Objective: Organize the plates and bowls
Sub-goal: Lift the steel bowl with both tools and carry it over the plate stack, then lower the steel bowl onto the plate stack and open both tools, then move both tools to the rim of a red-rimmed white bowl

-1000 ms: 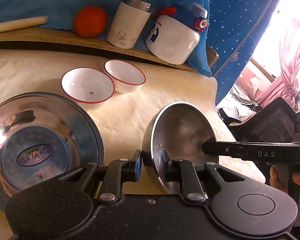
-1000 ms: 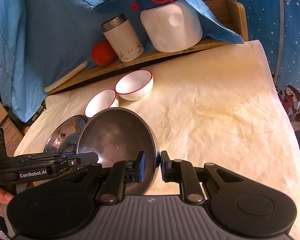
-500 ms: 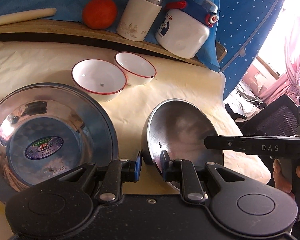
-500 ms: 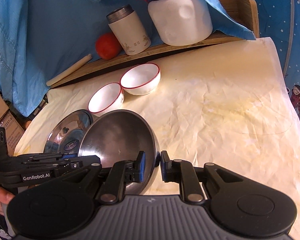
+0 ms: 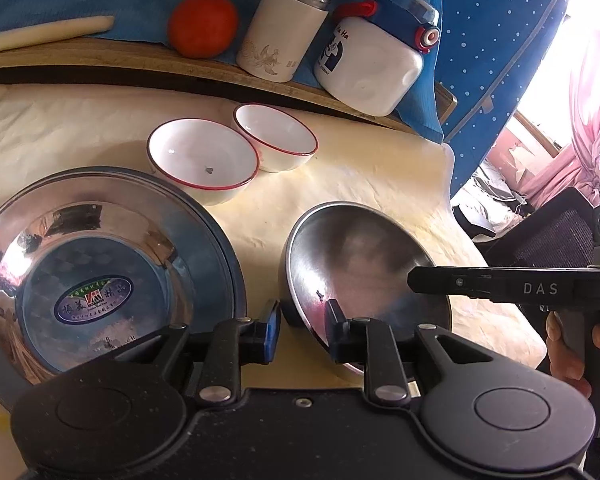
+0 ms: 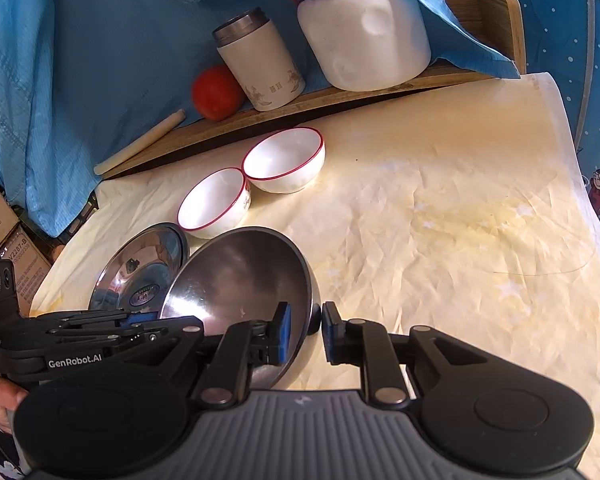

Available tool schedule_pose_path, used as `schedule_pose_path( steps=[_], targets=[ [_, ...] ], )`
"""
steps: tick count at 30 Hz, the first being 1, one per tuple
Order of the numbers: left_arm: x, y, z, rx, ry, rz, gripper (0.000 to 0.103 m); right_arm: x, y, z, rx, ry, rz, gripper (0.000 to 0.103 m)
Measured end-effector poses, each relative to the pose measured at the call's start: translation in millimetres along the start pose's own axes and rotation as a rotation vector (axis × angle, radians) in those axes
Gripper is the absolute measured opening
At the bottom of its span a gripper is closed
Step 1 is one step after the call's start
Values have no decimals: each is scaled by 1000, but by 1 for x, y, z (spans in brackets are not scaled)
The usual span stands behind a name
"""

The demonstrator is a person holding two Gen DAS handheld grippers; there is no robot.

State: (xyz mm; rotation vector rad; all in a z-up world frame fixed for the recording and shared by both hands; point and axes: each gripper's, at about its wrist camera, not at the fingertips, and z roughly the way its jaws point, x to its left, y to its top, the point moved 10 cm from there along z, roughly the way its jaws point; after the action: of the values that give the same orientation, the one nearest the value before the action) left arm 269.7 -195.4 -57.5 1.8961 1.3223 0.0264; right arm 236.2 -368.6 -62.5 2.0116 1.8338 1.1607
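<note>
1. Your left gripper (image 5: 302, 330) has the left rim of the steel bowl (image 5: 360, 256) between its jaws. They are opening, and the pads look no more pressed on the metal, so it reads as released.
2. Your right gripper (image 6: 305, 332) grasps the right rim, though its jaws begin to ease too. Prob. this grip is what keeps the bowl tilted, w/ its inside turned to the left.
3. The bowl is at the near edge, just right of the steel plate (image 5: 100, 264). I judge you are setting it down beside the plate, so metal things stay together.
4. The two white bowls (image 5: 204, 160) sit farther back and touch each other, approx. as one group already.
5. Hidden: the underside of the steel bowl is behind the gripper bodies. I cannot tell if it rests on the cloth (image 6: 460, 220) or hangs.
6. The near rim of the plate is cut off by the left gripper, and only part of your hand (image 5: 568, 344) shows.
</note>
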Motion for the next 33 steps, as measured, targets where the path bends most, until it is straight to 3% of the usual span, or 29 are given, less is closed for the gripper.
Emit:
schedule_pose_path(
  steps=[10,12,24,31,33],
  targets=[
    [5,12,-18,-44,28,33,32,0,7,-2,-25,-16,-12,26],
    [9,18,-25,-68,33,30,35,-2,9,-3,-35,-17,-7,32],
    [61,70,-43,-199,126,-70,74,-3,33,2,-90,12,11,71],
    [91,87,-33,-205,195,-114,95,10,48,15,-111,55,17,87],
    [98,90,-29,-198,205,-124,96,14,54,20,-115,70,22,90]
  ],
)
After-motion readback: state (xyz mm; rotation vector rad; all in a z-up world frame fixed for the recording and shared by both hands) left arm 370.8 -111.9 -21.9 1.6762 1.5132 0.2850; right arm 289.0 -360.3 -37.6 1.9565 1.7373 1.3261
